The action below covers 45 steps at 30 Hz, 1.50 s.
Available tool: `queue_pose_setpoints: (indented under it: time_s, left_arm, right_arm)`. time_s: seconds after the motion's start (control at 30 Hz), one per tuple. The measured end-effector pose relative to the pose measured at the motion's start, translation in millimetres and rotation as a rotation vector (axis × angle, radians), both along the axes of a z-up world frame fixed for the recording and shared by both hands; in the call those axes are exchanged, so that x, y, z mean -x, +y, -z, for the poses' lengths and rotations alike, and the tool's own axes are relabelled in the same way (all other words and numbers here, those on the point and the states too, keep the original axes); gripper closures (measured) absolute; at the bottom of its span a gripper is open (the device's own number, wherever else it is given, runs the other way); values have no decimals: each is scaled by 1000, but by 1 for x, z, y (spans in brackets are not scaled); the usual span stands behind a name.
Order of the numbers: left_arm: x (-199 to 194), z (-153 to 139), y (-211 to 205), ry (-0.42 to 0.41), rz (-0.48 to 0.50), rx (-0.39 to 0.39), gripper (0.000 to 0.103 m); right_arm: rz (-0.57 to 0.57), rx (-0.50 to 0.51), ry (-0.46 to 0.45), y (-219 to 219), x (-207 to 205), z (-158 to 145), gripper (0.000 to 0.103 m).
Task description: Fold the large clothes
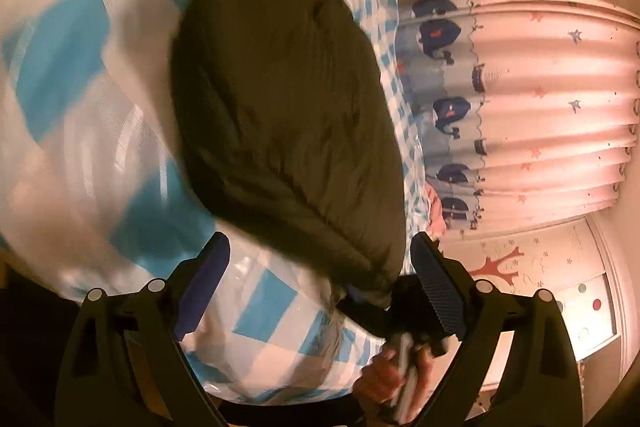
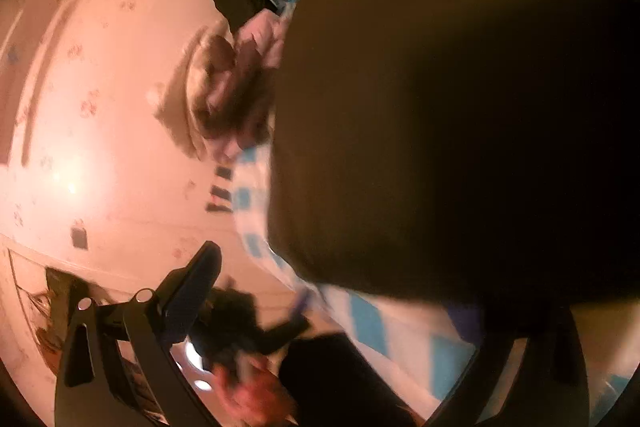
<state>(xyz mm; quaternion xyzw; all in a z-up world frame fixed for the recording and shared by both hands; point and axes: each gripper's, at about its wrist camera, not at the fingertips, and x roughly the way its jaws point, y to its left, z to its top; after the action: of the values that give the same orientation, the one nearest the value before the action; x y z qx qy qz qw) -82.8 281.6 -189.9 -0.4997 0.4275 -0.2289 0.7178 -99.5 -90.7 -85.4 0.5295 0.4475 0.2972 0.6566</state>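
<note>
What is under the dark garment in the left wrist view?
The dark garment lies on a blue-and-white checked sheet, which shows around its edges. Whatever sits directly beneath the garment is covered and cannot be seen.

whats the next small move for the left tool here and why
Probably ease the left tool forward and shut it on the near edge of the dark garment. Its fingers stand open with that edge just ahead, the garment still bunched on the blue checked cover. Motion blur keeps this tentative.
</note>
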Motion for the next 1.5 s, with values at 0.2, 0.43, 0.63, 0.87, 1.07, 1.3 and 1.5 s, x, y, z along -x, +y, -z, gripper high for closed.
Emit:
queue_pose_setpoints:
  time_s: [0.2,0.43,0.63,0.87,1.07,1.3,1.5]
  left_arm:
    - [-20,6,-28,-9,24,40,15]
    - [-60,2,-28,-21,-81,17,15]
    - [-87,11,-13,9,-164,5,15]
    - [-90,13,-19,-22,-146,-17,15]
    - [-93,17,-16,-17,-146,29,15]
    - [-98,18,-21,-11,-144,18,18]
    - [-106,3,-36,-34,-116,-91,70]
  right_arm:
    - [45,-86,-66,-15,-11,-31,6]
    - [44,-109,-97,-24,-17,-44,6]
    - [16,-43,-38,-48,19,-12,6]
    - [342,-116,47,-168,77,24,7]
    - [529,-21,79,-227,78,18,7]
    - [528,7,59,-245,64,24,31]
    - [450,84,-6,-239,38,7,84]
